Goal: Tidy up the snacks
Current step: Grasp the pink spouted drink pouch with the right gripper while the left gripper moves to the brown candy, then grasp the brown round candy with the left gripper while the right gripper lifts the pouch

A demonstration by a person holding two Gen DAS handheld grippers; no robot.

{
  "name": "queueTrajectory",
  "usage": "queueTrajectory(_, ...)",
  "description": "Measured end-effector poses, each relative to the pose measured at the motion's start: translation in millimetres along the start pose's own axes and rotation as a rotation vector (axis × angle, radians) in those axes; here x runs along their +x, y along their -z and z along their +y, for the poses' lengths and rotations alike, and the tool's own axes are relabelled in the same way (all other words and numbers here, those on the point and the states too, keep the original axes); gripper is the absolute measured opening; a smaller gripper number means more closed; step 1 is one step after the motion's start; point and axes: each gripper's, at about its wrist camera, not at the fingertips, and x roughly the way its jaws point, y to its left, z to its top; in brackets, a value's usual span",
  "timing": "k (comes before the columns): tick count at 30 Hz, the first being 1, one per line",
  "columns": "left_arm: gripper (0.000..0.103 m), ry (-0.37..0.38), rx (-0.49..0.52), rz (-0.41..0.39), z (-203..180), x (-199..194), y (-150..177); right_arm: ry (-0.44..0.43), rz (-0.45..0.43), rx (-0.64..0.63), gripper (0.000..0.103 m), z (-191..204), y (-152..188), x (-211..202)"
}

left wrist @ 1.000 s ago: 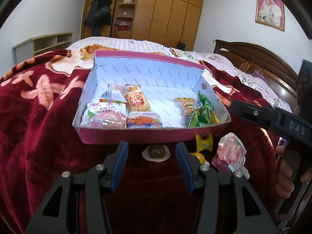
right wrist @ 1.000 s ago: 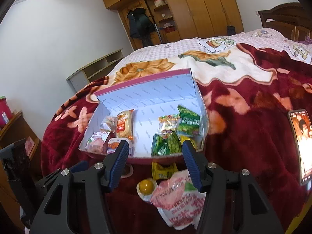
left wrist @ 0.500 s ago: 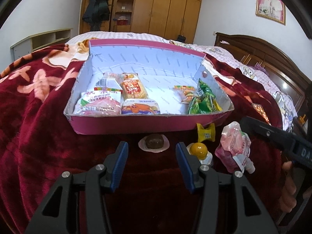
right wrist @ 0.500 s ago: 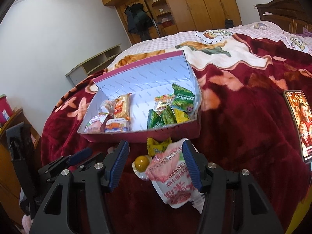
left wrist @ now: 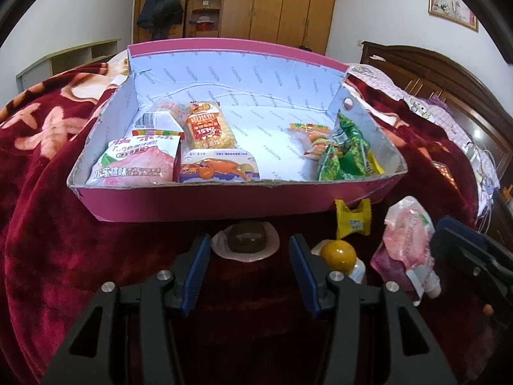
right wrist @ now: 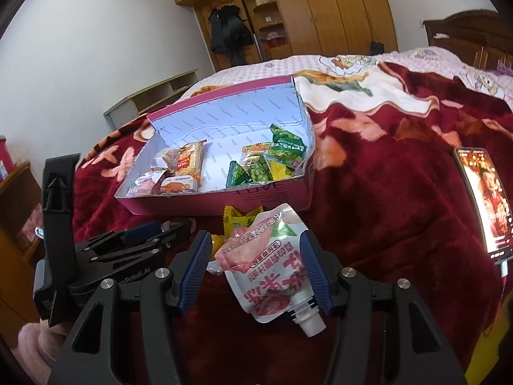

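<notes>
A pink box (left wrist: pixel 205 203) with a white inside (right wrist: pixel 224 203) sits on the red blanket and holds several snack packets. In front of it lie a brown sweet in a pink cup (left wrist: pixel 246 242), a yellow ball snack (left wrist: pixel 338 253), a yellow wrapped candy (left wrist: pixel 352 219) and a pink spouted pouch (left wrist: pixel 408 243). My left gripper (left wrist: pixel 248 261) is open, its fingers either side of the brown sweet, just short of it. My right gripper (right wrist: pixel 255 261) is open, its fingers either side of the pink pouch (right wrist: pixel 269 266).
A phone (right wrist: pixel 484 199) with a lit screen lies on the blanket at the right. The red flowered blanket (right wrist: pixel 384 192) covers the bed. Wardrobes (left wrist: pixel 275 3) stand at the back, a wooden headboard (left wrist: pixel 449 73) at the right.
Both grippers have moved forward and down toward the loose snacks in front of the box. The left fingers now flank the brown sweet; the right fingers now flank the pink pouch.
</notes>
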Motion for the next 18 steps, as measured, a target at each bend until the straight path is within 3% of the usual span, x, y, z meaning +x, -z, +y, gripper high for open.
queueTrajectory(3,0.054,-0.019,0.011,0.005,-1,6,0,0.01,-0.004,-0.024,0.073,0,2,2)
queueTrajectory(14,0.057,-0.063,0.0,0.012,-4,23,-2,0.03,0.029,-0.023,0.074,-10,11,17)
queueTrajectory(18,0.057,-0.061,-0.006,0.006,-3,24,-1,0.034,0.036,-0.037,0.079,-9,14,22)
